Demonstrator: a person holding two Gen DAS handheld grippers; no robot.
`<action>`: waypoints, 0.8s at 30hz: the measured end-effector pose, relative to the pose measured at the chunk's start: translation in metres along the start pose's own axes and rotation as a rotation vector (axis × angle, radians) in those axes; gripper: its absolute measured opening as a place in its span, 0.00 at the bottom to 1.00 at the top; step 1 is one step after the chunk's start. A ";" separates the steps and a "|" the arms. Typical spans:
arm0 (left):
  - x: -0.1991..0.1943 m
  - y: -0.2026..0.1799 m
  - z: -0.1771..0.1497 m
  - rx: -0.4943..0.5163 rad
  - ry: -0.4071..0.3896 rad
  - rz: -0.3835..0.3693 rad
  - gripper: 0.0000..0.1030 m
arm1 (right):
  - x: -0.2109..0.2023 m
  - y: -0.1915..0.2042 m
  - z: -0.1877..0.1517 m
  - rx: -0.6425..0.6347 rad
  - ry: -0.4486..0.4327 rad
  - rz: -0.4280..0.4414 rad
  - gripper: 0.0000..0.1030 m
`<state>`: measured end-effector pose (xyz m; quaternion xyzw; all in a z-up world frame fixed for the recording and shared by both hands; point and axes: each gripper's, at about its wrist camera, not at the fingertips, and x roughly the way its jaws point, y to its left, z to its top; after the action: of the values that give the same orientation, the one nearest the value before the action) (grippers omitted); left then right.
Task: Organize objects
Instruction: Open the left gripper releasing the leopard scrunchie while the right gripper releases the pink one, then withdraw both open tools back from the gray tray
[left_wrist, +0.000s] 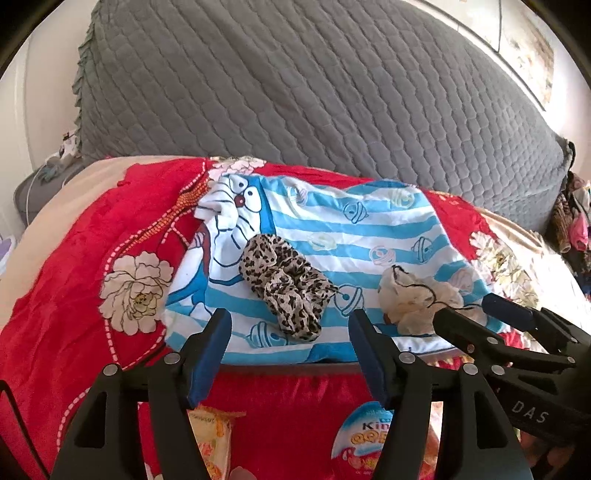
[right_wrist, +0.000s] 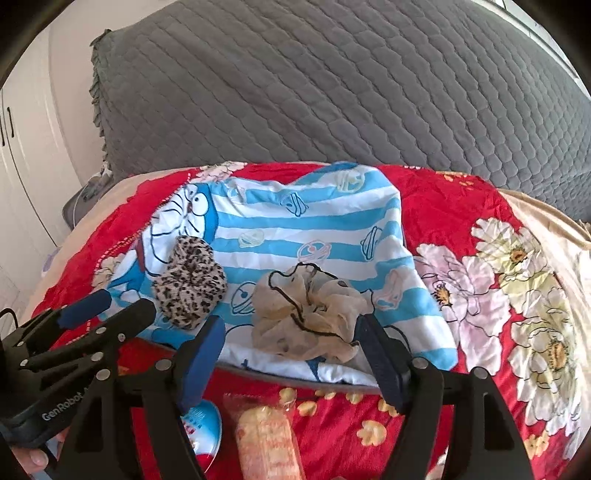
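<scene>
Nearest my left lens sit two snack packets on the red floral quilt (left_wrist: 74, 258): an orange-printed packet (left_wrist: 212, 439) and an egg-shaped Kinder pack (left_wrist: 364, 432), both partly behind my fingers. My left gripper (left_wrist: 290, 332) tilts downward with its jaws standing apart and nothing between them; the leopard scrunchie (left_wrist: 284, 284) lies just beyond its tips. My right gripper (right_wrist: 291, 341) tilts down the same way, jaws apart, and the cream scrunchie (right_wrist: 306, 321) lies just past the blue pads (right_wrist: 201, 365); whether the right pad brushes its edge I cannot tell. Both scrunchies rest apart from each other on the blue-striped cartoon cloth (left_wrist: 369, 229), which is spread over the quilt. From the right view another wrapped snack (right_wrist: 267, 439) lies below the cloth's near edge. I see bare striped fabric behind both scrunchies, open quilt to either side, and the grey quilted cushion (left_wrist: 295, 92) rising as a wall behind.
</scene>
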<state>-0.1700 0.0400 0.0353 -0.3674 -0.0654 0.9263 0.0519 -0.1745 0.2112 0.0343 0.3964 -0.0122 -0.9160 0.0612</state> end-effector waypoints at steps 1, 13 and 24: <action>-0.003 0.000 0.001 -0.003 -0.002 -0.002 0.66 | -0.005 0.001 0.000 -0.003 -0.001 0.000 0.72; -0.044 0.004 -0.002 0.000 -0.016 -0.020 0.71 | -0.048 0.003 -0.005 -0.005 0.003 0.003 0.74; -0.076 -0.004 -0.016 0.047 -0.007 -0.034 0.73 | -0.095 0.012 -0.016 -0.029 -0.030 0.007 0.78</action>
<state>-0.1044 0.0347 0.0757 -0.3615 -0.0499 0.9279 0.0762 -0.0969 0.2110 0.0927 0.3816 -0.0012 -0.9217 0.0702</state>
